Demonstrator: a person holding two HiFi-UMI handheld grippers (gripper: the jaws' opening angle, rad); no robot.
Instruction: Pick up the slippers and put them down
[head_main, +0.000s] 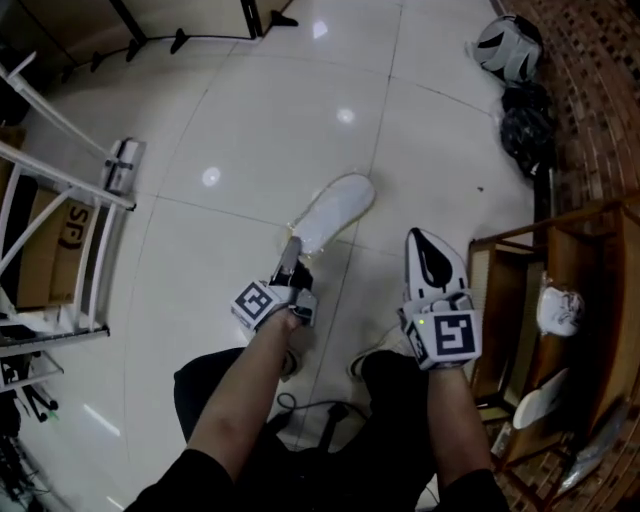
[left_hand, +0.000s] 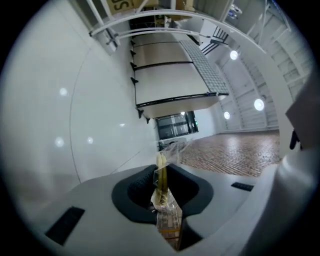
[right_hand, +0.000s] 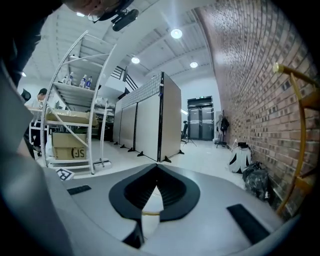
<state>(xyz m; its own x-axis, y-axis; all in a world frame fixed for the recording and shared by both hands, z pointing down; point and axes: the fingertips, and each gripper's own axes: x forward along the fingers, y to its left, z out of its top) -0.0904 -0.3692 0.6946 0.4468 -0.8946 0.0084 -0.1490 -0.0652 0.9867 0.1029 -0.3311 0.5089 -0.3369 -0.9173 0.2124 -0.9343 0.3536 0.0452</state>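
Two slippers gripped, over the floor (head_main: 230, 130).
My left tongs (head_main: 291, 258) pinch the left slipper (head_main: 332, 210) by its thin edge, and my right tongs (head_main: 432, 296) clamp the right slipper (head_main: 436, 260). I'd lower both level and release only once the soles rest flat.

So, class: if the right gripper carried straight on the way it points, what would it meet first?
Likely the near end of the white partition panels, dead ahead past open floor; depth is hard to judge. The right gripper has its jaws shut on a slipper, which would lead.
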